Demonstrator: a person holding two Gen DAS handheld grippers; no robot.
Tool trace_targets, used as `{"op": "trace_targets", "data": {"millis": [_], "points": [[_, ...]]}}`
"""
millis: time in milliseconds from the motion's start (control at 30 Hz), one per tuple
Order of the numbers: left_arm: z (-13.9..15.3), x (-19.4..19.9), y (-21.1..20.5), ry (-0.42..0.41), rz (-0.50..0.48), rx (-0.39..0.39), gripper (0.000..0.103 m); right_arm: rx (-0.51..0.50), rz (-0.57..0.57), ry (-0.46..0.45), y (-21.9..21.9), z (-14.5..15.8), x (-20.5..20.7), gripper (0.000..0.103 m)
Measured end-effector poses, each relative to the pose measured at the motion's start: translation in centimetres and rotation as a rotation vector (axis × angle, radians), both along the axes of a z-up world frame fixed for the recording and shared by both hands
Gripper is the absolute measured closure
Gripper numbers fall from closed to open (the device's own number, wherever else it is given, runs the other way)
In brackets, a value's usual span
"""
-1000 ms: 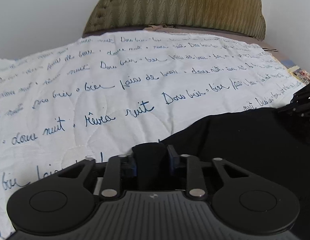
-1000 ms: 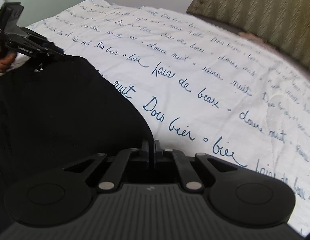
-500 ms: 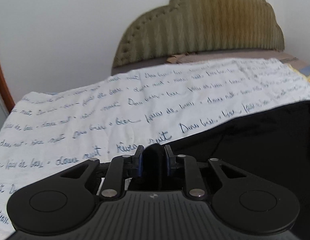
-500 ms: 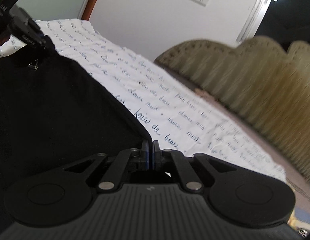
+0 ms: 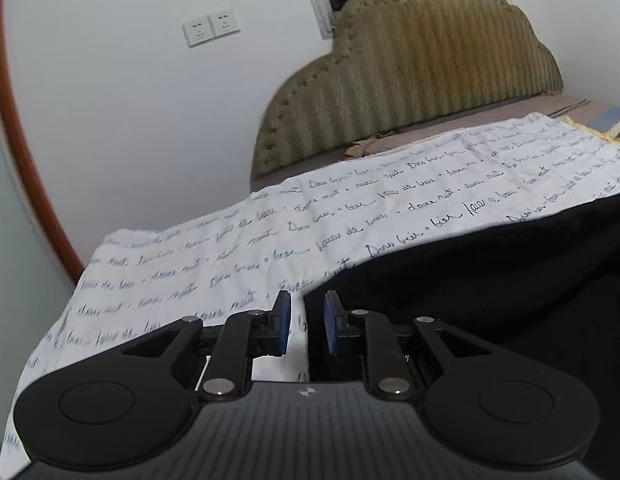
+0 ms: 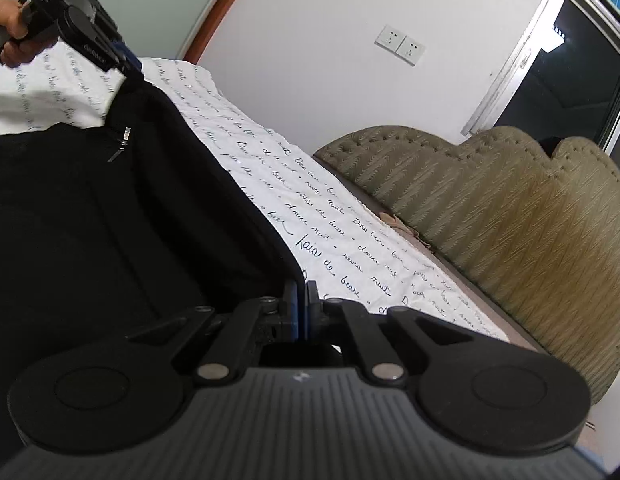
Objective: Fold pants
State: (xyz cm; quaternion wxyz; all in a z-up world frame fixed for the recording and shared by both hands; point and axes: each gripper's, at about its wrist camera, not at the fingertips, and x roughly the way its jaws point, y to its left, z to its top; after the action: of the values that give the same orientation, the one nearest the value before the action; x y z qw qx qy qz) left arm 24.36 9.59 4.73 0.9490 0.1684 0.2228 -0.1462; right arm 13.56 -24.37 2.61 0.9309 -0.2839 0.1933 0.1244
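The black pants (image 5: 490, 280) hang stretched above the white quilt with blue script (image 5: 269, 248). In the left wrist view my left gripper (image 5: 305, 322) has its blue pads parted; the pants corner lies against the right pad (image 5: 330, 328), and quilt shows in the gap beside the left pad. In the right wrist view my right gripper (image 6: 301, 312) is shut on the pants edge (image 6: 149, 220), held taut. The left gripper (image 6: 121, 56) shows there at the far corner of the pants, held by a hand.
An olive padded headboard (image 5: 410, 92) stands behind the bed; it also shows in the right wrist view (image 6: 490, 208). White wall with sockets (image 5: 209, 28), a wooden door frame (image 5: 13, 140) at left, a dark doorway (image 6: 570, 80) at right.
Both grippers have lifted and tilted up, raising the pants off the quilt. The left gripper's jaws, shut on the fabric before, have now parted.
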Motion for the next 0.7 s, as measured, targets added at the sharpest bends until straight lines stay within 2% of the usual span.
{"op": "trace_targets", "data": {"millis": [100,167,233,433,533,567,600,667,700], "points": [[-0.3,-1.6,1.3,0.052,-0.012,-0.038,0.086,0.018,0.005,0.009,0.1,-0.2,-1.8,0.100],[-1.1,-2.3,1.2,0.064,-0.026,0.015,0.086,0.005,0.019,0.017,0.4,-0.7,-3.2,0.100],[-1.5,-2.6,1.3,0.082,-0.046,0.017,0.086,-0.014,0.029,0.027,1.0,-1.3,-4.3,0.100],[-0.5,-0.6,1.2,0.200,-0.068,-0.165,0.083,-0.002,0.021,0.041,1.2,-1.8,-4.4,0.100],[-0.2,1.3,1.0,0.391,-0.077,-0.315,0.071,-0.029,0.032,0.039,1.6,-2.2,-5.3,0.100],[-0.2,1.8,0.8,0.443,-0.087,-0.368,0.062,-0.037,0.036,0.038,1.7,-2.4,-5.5,0.100],[-0.3,2.1,0.5,0.482,-0.081,-0.404,0.044,-0.042,0.040,0.038,1.8,-2.6,-5.8,0.100],[-0.1,2.6,-0.1,0.498,-0.043,-0.466,0.026,-0.039,0.043,0.040,1.7,-2.8,-6.1,0.100],[0.1,2.6,-0.4,0.477,-0.027,-0.496,0.026,-0.033,0.044,0.042,1.7,-2.9,-6.3,0.100]]}}
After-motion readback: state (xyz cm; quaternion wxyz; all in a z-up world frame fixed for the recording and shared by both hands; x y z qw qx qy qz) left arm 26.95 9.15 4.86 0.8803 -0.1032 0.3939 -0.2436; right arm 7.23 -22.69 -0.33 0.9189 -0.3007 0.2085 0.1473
